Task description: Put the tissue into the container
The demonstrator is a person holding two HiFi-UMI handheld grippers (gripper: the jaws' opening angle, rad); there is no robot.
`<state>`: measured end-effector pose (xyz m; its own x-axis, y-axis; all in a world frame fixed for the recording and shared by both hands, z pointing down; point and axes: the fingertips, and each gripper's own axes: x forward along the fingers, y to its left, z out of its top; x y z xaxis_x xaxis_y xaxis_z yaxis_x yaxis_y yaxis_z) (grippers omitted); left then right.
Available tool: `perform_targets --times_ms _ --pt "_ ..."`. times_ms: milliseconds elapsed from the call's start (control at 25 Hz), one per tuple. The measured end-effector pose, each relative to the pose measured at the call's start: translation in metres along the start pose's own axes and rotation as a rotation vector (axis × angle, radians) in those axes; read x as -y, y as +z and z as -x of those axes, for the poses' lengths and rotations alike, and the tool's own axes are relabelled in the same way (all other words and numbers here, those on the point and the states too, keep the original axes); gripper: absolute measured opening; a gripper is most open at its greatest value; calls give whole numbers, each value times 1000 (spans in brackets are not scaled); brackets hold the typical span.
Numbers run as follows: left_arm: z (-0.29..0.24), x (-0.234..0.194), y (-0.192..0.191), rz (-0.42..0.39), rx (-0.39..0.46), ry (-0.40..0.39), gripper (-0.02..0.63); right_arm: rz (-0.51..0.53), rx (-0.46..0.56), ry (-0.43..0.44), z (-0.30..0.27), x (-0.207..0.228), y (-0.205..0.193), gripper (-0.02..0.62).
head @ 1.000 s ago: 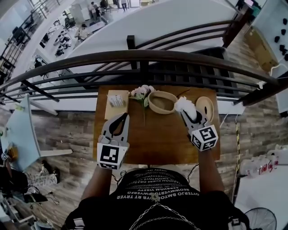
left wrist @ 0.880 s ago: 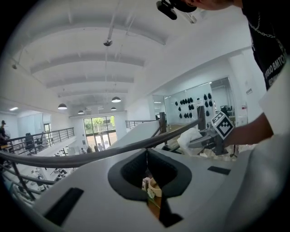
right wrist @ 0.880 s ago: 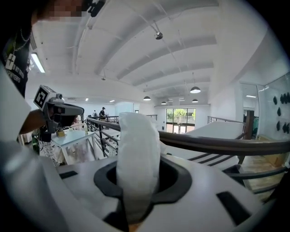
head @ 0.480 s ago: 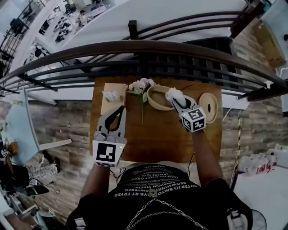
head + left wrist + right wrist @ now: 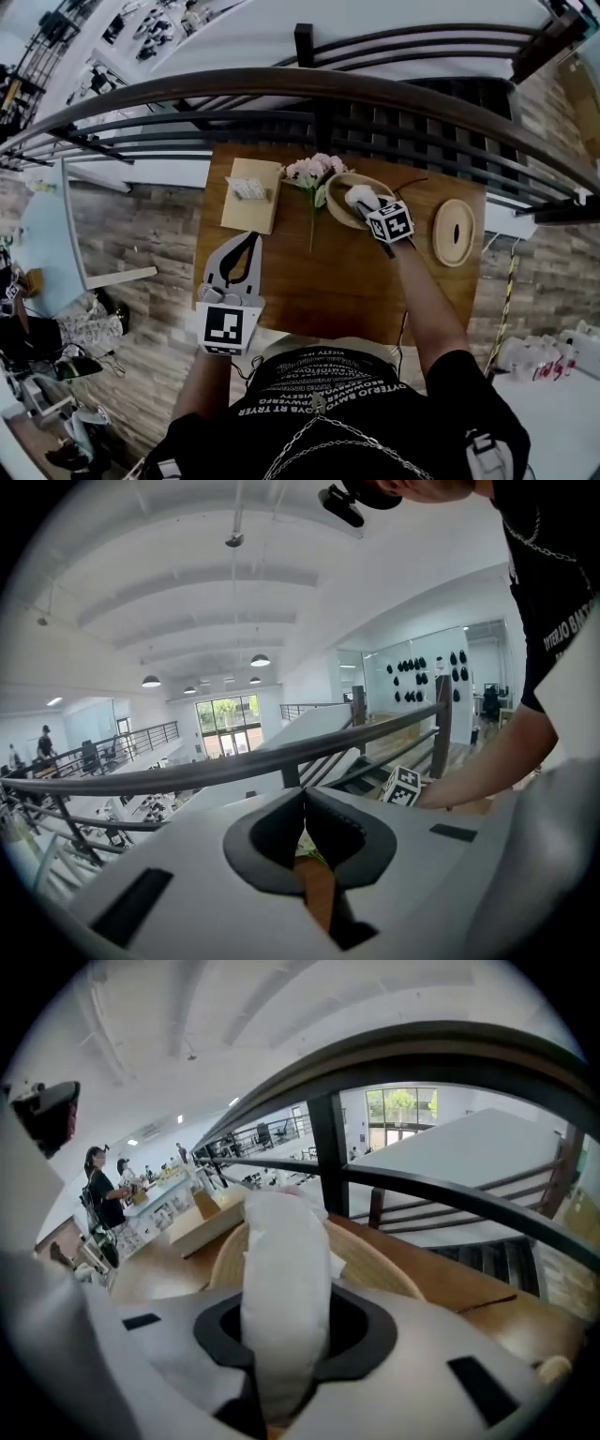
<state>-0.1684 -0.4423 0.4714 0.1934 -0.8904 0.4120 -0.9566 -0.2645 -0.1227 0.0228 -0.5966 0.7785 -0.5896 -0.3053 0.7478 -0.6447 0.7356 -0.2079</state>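
A white tissue [image 5: 358,195] [image 5: 284,1279] is pinched in my right gripper [image 5: 366,204] [image 5: 281,1335], whose jaws are shut on it. The tissue hangs right over the round wooden container [image 5: 339,186] [image 5: 380,1265] at the table's far middle. The container's inside is mostly hidden behind the tissue and gripper. My left gripper [image 5: 244,242] [image 5: 303,801] hovers over the table's near left, jaws shut together with nothing between them.
A wooden tissue box [image 5: 250,194] [image 5: 208,1222] lies at the far left of the table [image 5: 309,291]. Pink flowers [image 5: 314,172] lie between the box and the container. A round wooden lid [image 5: 455,232] rests at the right. A dark railing [image 5: 300,89] runs just beyond the table.
My right gripper has carried the tissue leftward and farther away, from beside the lid to over the container. The left gripper has stayed about where it was.
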Motion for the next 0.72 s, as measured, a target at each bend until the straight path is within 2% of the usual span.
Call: perform_targets --times_ms 200,280,360,440,480,520,640,720 --pt "23 -14 -12 23 -17 61 28 158 -261 -26 -36 -5 -16 120" --pt "36 -20 -15 22 -10 78 28 189 -301 -37 -44 -7 -20 124" --pt "53 -26 -13 15 6 92 28 155 -269 -33 -44 -9 -16 150" --pt "70 -29 -6 6 28 100 28 85 -188 -17 -32 -14 -6 236" --pt "78 -31 -2 4 41 103 28 67 -143 -14 -22 -17 1 321" --pt "86 -32 2 3 54 104 28 75 -104 -22 -8 -19 7 348" --pt "100 -29 7 5 89 91 28 144 -24 -84 46 -25 20 348" --pt "107 -24 10 1 111 70 28 137 60 -127 87 -32 31 347"
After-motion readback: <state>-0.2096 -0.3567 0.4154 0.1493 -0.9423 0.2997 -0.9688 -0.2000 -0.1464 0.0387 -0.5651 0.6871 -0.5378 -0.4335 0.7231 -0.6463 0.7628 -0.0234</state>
